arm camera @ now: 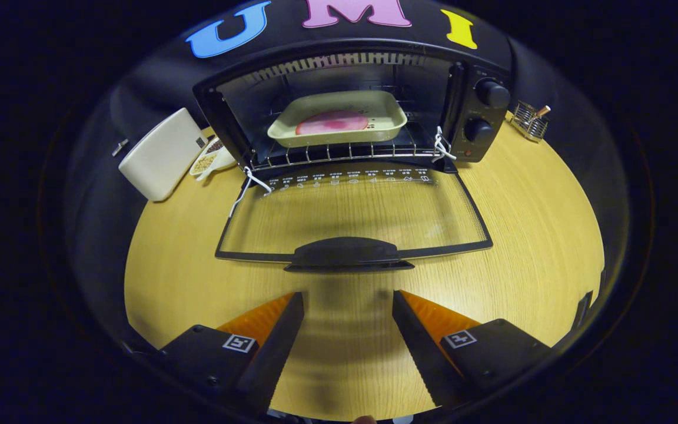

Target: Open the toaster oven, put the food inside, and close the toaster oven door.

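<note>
A black toaster oven (480, 112) stands at the back of the wooden table (539, 235), its glass door (354, 215) folded down flat toward me. Inside, on the wire rack (339, 153), rests a cream baking tray (389, 115) holding a pink round piece of food (332, 123). The door's dark handle (348, 254) lies just ahead of my fingers. My gripper (348, 297) is open, fingers spread wide with bare table between them, a short way back from the handle.
To the left of the oven lie a cream rectangular box (159, 154) and a small dish with grains (209, 160). A small wire holder (528, 121) stands to the right of the oven. Two knobs (492, 93) sit on the oven's right panel.
</note>
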Demonstrator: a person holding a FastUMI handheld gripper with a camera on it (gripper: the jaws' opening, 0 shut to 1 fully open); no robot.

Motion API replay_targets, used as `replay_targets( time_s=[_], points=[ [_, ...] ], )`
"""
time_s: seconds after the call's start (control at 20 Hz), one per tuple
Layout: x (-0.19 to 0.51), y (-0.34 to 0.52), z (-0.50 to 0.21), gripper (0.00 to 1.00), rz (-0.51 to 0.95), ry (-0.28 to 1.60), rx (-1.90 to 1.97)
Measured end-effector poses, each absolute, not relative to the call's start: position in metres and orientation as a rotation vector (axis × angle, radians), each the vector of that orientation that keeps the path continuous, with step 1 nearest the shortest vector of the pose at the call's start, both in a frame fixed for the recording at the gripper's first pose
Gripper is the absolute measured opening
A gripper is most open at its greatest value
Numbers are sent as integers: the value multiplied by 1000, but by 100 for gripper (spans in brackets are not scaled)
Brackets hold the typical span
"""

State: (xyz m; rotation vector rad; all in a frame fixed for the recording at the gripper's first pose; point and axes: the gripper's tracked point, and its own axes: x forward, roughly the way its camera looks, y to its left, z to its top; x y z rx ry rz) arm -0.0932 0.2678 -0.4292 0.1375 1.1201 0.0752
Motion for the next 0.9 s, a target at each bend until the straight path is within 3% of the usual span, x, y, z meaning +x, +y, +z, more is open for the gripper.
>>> replay_targets(
  time_s=[0.5,0.9],
  points=[
    [-72,263,-443,98,35,1113,94],
    [-72,261,-401,98,39,1001,133]
  ],
)
